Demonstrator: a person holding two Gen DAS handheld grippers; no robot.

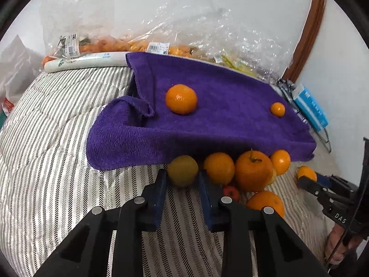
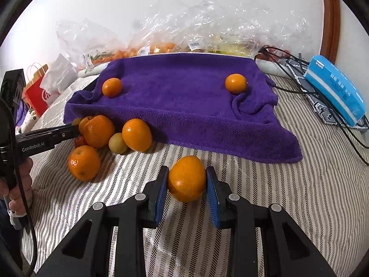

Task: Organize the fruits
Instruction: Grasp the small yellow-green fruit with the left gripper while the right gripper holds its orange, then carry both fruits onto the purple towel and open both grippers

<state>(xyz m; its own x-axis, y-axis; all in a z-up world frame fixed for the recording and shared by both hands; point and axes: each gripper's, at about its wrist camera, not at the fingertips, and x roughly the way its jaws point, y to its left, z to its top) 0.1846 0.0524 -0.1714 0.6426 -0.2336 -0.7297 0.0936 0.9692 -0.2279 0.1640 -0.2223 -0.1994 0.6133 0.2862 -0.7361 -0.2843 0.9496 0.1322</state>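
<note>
Purple terry towel [image 2: 184, 97] drapes a raised box on the striped bed [image 2: 288, 196], two small oranges [image 2: 111, 87] on top. Right tongs [image 2: 187, 184] grasp a round orange [image 2: 186, 178] at the towel's front edge; left tongs [image 1: 182, 180] straddle a yellow-green fruit [image 1: 182, 170], grip uncertain.

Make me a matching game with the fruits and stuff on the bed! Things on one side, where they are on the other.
Things:
1. yellow-green fruit
2. big orange
3. purple towel
4. blue box

Places:
A. two small oranges sit on it
B. between the right gripper fingers
C. far right, beside the black cables
D. between the left gripper fingers

Pairs: 1-D, 2-B, 3-A, 4-C
</note>
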